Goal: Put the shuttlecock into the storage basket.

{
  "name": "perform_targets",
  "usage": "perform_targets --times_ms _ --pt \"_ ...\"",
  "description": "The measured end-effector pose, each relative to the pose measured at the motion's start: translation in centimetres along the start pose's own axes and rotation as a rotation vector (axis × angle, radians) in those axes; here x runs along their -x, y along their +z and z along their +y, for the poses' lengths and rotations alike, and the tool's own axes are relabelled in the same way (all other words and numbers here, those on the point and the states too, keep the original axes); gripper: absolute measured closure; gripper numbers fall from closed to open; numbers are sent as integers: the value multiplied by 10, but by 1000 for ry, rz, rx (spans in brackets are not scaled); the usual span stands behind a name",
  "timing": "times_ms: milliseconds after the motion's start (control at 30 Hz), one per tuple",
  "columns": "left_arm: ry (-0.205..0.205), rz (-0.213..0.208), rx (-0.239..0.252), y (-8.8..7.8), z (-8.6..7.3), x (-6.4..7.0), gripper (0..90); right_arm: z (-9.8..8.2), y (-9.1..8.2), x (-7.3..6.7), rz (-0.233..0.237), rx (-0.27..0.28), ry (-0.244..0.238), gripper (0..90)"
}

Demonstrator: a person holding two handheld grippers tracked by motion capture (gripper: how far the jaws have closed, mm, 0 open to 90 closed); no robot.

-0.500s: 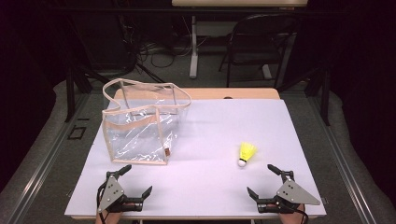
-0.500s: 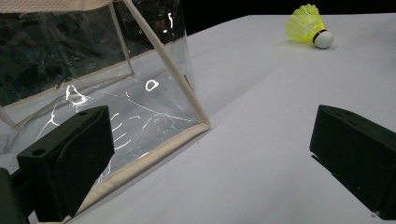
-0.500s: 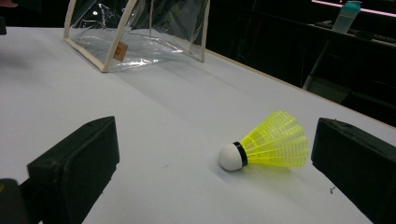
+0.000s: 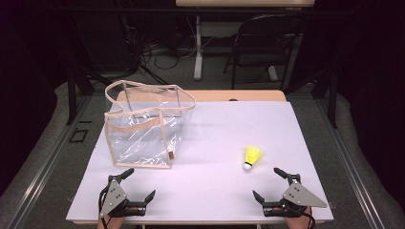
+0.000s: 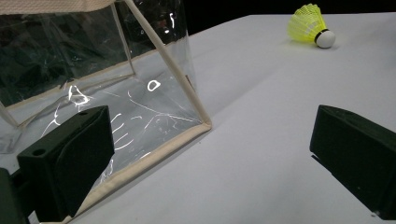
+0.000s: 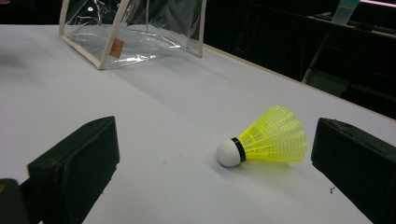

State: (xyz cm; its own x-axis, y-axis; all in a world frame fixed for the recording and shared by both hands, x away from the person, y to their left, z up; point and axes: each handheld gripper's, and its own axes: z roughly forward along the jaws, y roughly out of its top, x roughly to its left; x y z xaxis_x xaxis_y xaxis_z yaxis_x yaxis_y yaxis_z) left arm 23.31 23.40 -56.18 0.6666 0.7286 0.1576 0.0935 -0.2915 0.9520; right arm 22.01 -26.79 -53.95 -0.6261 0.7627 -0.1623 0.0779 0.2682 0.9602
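Shuttlecock [image 4: 251, 157] lies on its side on the white worktop [image 4: 215, 138], well to the right of the bag [image 4: 143, 126], with its white cork end toward the person and its yellow skirt pointing away. The bag, clear with beige trim, stands upright and open-topped on the far left part of the worktop. Right tongs [image 4: 271, 183] rest near the front edge, just nearer the person than the shuttlecock and a little to its right; the jaws stand wide apart with nothing between them. In the right gripper view the shuttlecock [image 6: 264, 138] lies ahead of the two jaws, apart from both. Left tongs [image 4: 141, 183] sit near the front edge too, well left of the shuttlecock and just in front of the bag's near corner [image 5: 203, 123]; their jaws are spread wide as well, gripping nothing
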Motion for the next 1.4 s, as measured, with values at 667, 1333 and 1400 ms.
perform_targets --times_ms 667,1333,1400 --pt "-2 -2 1 -3 0 0 0 6 19 10 -32 -118 1 4" --pt "-1 -1 16 -3 0 0 0 16 34 15 -21 -198 14 4" --pt "-2 -1 16 -2 0 0 0 16 35 16 -21 -200 16 4"
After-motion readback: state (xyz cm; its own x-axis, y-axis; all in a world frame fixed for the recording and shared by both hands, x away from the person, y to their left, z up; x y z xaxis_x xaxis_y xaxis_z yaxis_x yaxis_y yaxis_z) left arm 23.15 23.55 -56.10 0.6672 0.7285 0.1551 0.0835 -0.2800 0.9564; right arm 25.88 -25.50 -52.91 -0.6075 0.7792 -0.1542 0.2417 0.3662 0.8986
